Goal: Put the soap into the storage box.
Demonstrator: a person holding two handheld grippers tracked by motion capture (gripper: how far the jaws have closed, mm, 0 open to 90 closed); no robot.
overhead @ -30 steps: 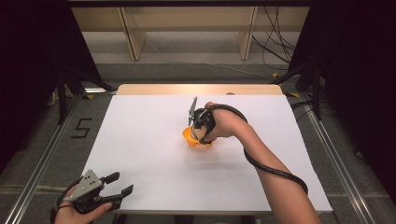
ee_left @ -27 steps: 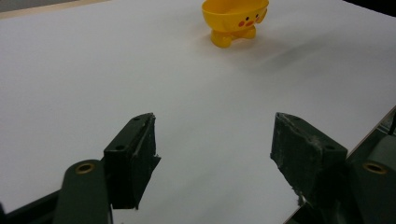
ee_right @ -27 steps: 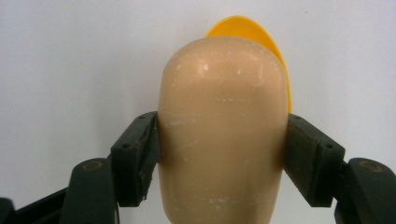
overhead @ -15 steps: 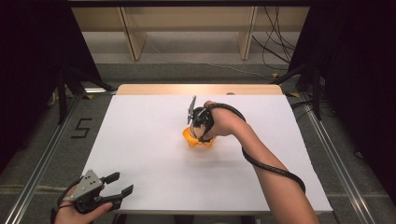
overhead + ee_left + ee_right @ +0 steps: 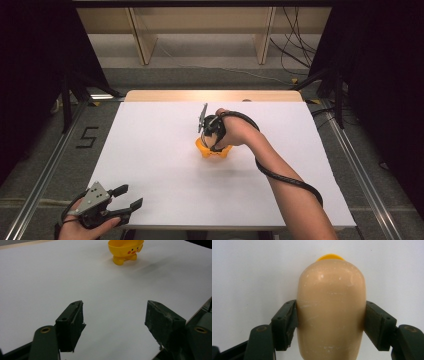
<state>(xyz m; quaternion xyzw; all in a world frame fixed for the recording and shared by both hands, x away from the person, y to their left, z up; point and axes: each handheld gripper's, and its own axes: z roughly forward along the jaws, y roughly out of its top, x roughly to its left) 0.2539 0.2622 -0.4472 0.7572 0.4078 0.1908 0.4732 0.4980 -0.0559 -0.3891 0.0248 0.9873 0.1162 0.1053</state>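
A small yellow cup [image 5: 125, 250] shaped like a chick, with a painted face of dots and red cheeks and two stubby feet, stands upright near the middle of the white table [image 5: 150, 150], slightly toward its far edge. From the left gripper view its bowl looks open at the top, and what lies inside cannot be told.

The right gripper [image 5: 212, 137] hangs directly over the cup, its jaws clamped on either side of a smooth, beige, egg-shaped object [image 5: 330, 310] with faint scuffs and white specks. In the right gripper view a sliver of the yellow cup shows just past the egg's far end, so the egg sits above or at the cup's mouth; whether it touches the rim cannot be told.

The left gripper [image 5: 122, 200] rests at the near left corner of the table, jaws spread wide with nothing between them.

Compared with a second ago, both grippers and the cup sit in nearly the same places.
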